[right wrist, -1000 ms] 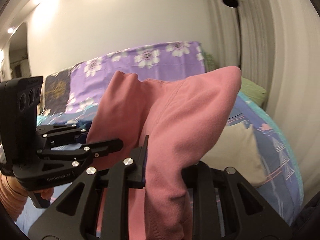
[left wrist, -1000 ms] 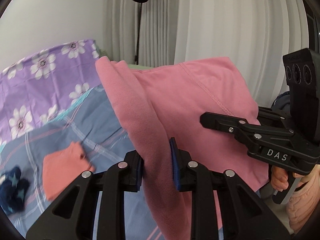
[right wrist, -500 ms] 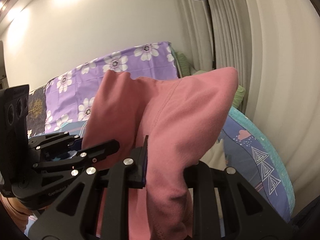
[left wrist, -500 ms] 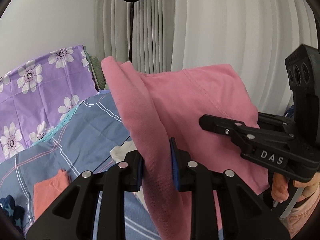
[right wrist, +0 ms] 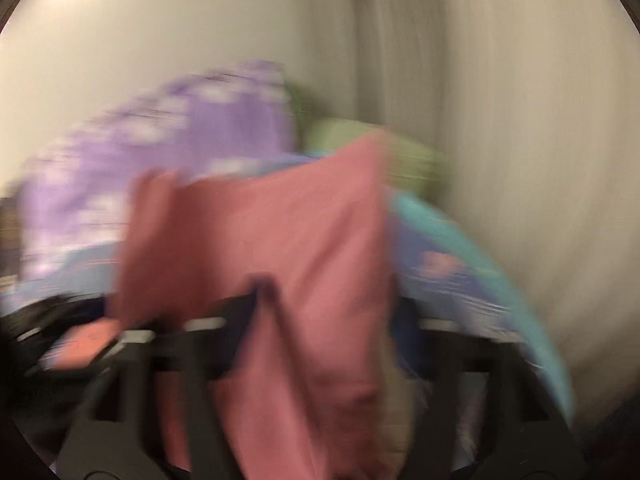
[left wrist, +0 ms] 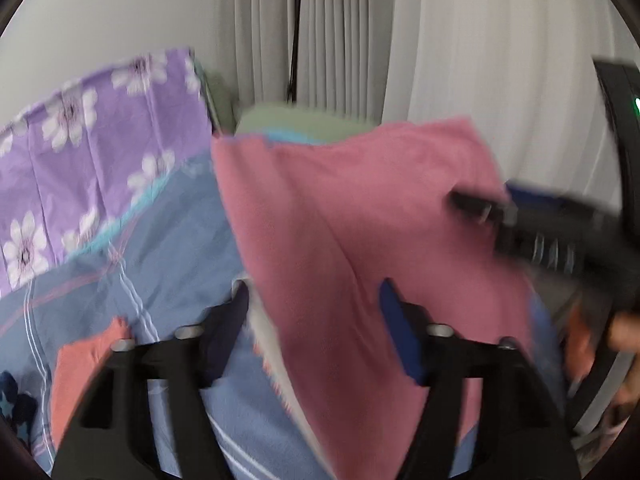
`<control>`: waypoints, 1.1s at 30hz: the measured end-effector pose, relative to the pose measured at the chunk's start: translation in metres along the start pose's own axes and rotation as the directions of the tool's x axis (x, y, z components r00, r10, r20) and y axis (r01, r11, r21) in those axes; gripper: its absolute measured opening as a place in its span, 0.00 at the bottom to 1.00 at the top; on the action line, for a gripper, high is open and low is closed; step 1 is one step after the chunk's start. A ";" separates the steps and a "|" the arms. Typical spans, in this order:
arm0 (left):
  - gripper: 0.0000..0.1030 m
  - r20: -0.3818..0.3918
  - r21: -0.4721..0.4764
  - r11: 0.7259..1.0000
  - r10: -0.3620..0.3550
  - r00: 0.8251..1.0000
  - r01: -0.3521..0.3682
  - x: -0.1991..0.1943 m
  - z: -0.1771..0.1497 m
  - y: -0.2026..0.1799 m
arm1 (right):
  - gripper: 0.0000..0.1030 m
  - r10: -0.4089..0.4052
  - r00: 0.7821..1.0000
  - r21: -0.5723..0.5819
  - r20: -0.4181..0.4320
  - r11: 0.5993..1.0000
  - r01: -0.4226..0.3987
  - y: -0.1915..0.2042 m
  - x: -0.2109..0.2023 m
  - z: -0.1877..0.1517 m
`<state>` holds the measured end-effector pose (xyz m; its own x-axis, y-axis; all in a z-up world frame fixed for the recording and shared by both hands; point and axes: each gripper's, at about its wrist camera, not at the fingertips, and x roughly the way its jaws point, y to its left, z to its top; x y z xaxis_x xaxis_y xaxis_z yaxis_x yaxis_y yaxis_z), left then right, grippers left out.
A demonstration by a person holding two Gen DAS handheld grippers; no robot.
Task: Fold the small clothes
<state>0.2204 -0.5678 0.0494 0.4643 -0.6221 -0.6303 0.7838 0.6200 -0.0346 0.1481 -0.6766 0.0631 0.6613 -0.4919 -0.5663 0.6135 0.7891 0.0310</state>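
A pink garment [left wrist: 360,232] hangs in the air over the bed. In the left wrist view my left gripper [left wrist: 316,320] is open, its blue-padded jaws wide apart with the cloth loose between them. The right gripper's body [left wrist: 560,240] shows at the right, against the garment's far edge. The right wrist view is heavily blurred; there the pink garment [right wrist: 288,248] drapes between the jaws of my right gripper [right wrist: 328,320], which stand wide apart.
The bed has a blue plaid sheet [left wrist: 140,272] and a purple flowered cover [left wrist: 80,140]. An orange garment [left wrist: 80,364] and a dark blue one [left wrist: 12,404] lie at the lower left. A green pillow [left wrist: 288,120] and white curtains [left wrist: 480,60] are behind.
Both grippers have opened from their grip on the pink garment. Both cameras are swinging fast, and the garment sits lower and slacker than before.
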 end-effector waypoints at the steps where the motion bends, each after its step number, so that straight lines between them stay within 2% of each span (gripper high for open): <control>1: 0.66 -0.039 0.005 1.000 -0.027 0.999 0.027 0.010 -0.016 0.002 | 0.78 0.028 0.999 0.030 -0.031 0.999 -0.027 -0.005 0.007 -0.009; 3: 0.67 -0.105 0.015 0.999 -0.048 0.993 0.050 0.023 -0.040 0.003 | 0.77 0.115 0.990 0.085 -0.078 0.990 -0.108 -0.012 0.017 -0.036; 4: 0.68 -0.142 0.028 0.998 -0.053 0.989 0.058 0.030 -0.052 0.002 | 0.77 0.101 0.990 0.082 -0.101 0.992 -0.092 -0.011 0.023 -0.050; 5: 0.75 -0.155 0.033 0.998 -0.054 0.986 0.060 0.036 -0.068 0.001 | 0.77 0.056 0.987 0.067 -0.150 0.997 -0.046 -0.010 0.033 -0.065; 6: 0.78 -0.134 0.010 0.998 -0.057 0.989 0.059 0.035 -0.076 0.004 | 0.77 0.017 0.979 0.053 -0.202 0.999 -0.006 -0.008 0.042 -0.077; 7: 0.78 -0.123 -0.032 0.997 -0.077 0.989 0.074 0.034 -0.081 0.008 | 0.77 0.024 0.970 0.079 -0.241 0.997 -0.005 -0.011 0.052 -0.096; 8: 0.78 -0.144 -0.104 0.989 -0.124 0.982 0.109 0.036 -0.087 0.014 | 0.79 0.069 0.978 0.161 -0.195 0.986 -0.037 -0.021 0.051 -0.110; 9: 0.79 -0.151 -0.160 0.978 -0.158 0.976 0.134 0.036 -0.092 0.019 | 0.81 0.117 0.977 0.246 -0.175 0.967 -0.072 -0.033 0.052 -0.121; 11: 0.82 -0.148 -0.206 0.967 -0.183 0.972 0.151 0.034 -0.099 0.024 | 0.84 0.177 0.972 0.320 -0.155 0.940 -0.120 -0.047 0.054 -0.132; 13: 0.83 -0.135 -0.175 0.976 -0.153 0.979 0.128 0.026 -0.103 0.019 | 0.86 0.177 0.974 0.320 -0.145 0.939 -0.123 -0.048 0.054 -0.137; 16: 0.84 -0.123 -0.167 0.981 -0.120 0.985 0.098 0.014 -0.107 0.013 | 0.87 0.097 0.984 0.255 -0.151 0.965 -0.056 -0.037 0.046 -0.131; 20: 0.85 -0.108 -0.183 0.975 -0.146 0.983 0.125 -0.013 -0.117 0.013 | 0.87 -0.029 0.992 0.172 -0.119 0.984 0.050 -0.026 0.009 -0.123; 24: 0.91 -0.045 -0.082 0.992 -0.103 0.994 0.099 -0.049 -0.126 0.006 | 0.87 -0.048 0.999 0.076 0.000 0.996 0.047 -0.002 -0.060 -0.136; 28: 0.98 0.016 0.001 0.999 -0.051 0.999 0.051 -0.085 -0.140 -0.001 | 0.90 -0.055 0.995 0.006 0.089 0.998 0.055 0.024 -0.122 -0.153; 33: 0.98 0.054 0.011 1.000 -0.023 0.998 0.023 -0.129 -0.163 -0.005 | 0.96 -0.027 0.987 -0.004 0.160 1.000 0.028 0.043 -0.186 -0.177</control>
<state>0.0894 -0.4130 0.0046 0.4674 -0.6611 -0.5869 0.7985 0.6007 -0.0407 -0.0246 -0.4859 0.0242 0.7051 -0.5656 -0.4276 0.6300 0.7765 0.0117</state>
